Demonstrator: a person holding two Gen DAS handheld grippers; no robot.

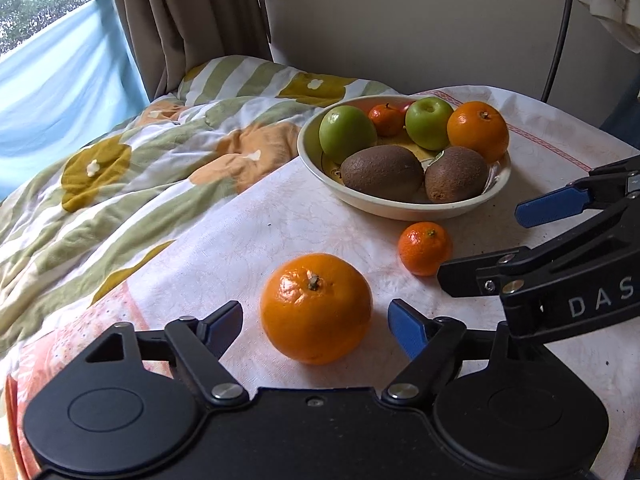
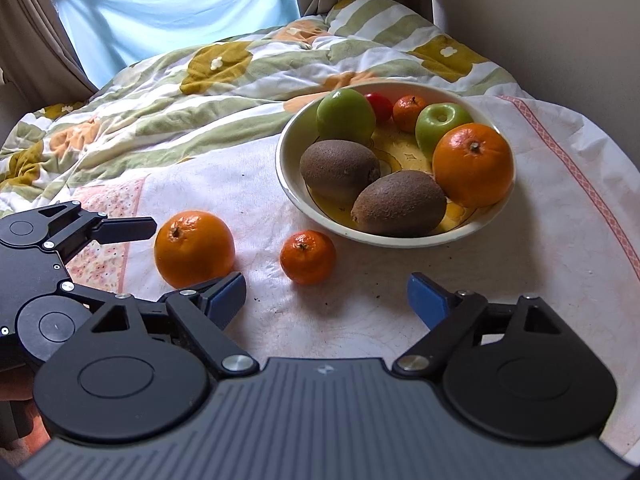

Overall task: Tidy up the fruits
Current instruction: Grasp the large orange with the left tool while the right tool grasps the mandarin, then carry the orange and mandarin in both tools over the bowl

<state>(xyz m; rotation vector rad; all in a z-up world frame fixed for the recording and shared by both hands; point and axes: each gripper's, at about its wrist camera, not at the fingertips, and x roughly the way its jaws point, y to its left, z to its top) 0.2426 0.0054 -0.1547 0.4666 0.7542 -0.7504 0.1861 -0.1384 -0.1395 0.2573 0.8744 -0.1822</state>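
Note:
A large orange (image 1: 316, 308) lies on the white cloth between the open fingers of my left gripper (image 1: 316, 324), untouched by them; it also shows in the right wrist view (image 2: 194, 248). A small mandarin (image 1: 424, 248) (image 2: 307, 256) lies loose in front of the cream bowl (image 1: 400, 206) (image 2: 288, 184). The bowl holds two green apples, two kiwis, an orange, a mandarin and a small red fruit. My right gripper (image 2: 326, 300) is open and empty, just short of the mandarin; it shows in the left wrist view (image 1: 484, 248).
A flowered quilt (image 1: 120, 184) (image 2: 200, 92) lies bunched to the left and behind the bowl. Curtains and a window stand at the back left, a wall behind the bowl. The cloth's edge drops off at the right (image 2: 624, 208).

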